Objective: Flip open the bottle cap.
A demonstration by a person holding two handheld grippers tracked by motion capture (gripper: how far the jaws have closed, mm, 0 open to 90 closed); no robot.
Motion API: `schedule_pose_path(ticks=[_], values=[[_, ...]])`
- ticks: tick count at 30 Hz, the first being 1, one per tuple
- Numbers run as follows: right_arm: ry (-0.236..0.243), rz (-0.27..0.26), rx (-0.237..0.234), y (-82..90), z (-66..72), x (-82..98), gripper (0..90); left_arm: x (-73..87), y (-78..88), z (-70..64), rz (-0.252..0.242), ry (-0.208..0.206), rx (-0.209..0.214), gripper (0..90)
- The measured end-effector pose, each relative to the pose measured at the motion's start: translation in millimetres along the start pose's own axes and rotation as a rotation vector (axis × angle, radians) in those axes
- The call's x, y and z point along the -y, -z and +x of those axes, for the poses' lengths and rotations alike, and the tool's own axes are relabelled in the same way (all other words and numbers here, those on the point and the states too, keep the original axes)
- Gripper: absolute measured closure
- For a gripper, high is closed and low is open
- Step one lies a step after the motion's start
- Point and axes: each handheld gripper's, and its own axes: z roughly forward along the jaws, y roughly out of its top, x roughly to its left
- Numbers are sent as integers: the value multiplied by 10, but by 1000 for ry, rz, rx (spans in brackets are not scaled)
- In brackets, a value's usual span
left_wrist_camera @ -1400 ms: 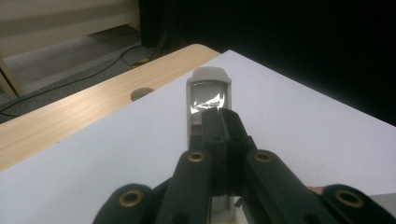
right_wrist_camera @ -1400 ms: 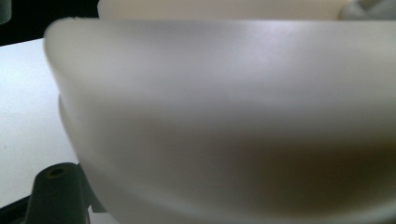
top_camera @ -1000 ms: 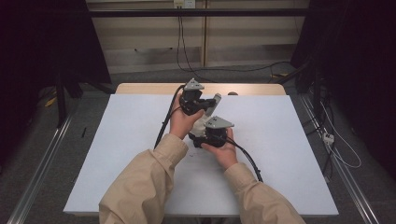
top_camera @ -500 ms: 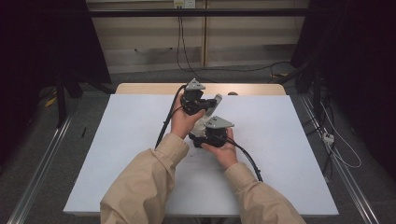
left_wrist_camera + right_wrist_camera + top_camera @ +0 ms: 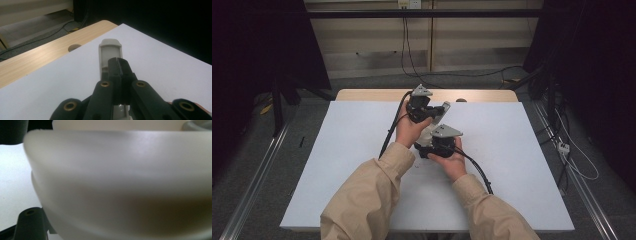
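A pale grey-white plastic piece (image 5: 445, 108) stands slanted between my two grippers over the middle of the white table (image 5: 337, 165). My left gripper (image 5: 434, 114) is the farther one. In the left gripper view its black jaws (image 5: 119, 66) are shut tip to tip with nothing between them, and the grey piece (image 5: 110, 48) runs under them and pokes out past the tips. My right gripper (image 5: 435, 137) is nearer to the person. The white piece (image 5: 120, 182) looms very close in the right gripper view and hides the jaw tips, which appear shut on its lower end.
A wooden strip (image 5: 362, 94) with a round hole (image 5: 74, 47) runs along the table's far edge. Black cables (image 5: 477, 172) trail from both grippers over the white sheet. Metal rails (image 5: 257, 170) flank the table, and loose wires (image 5: 572, 160) lie on the floor to the right.
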Motion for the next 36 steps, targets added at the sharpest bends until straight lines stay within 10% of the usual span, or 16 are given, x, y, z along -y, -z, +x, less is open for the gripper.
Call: schedule_pose_path(ticks=[36], values=[[7,4,-8,8,-7,-1,187,36,-108,24,24,-7,16,900]])
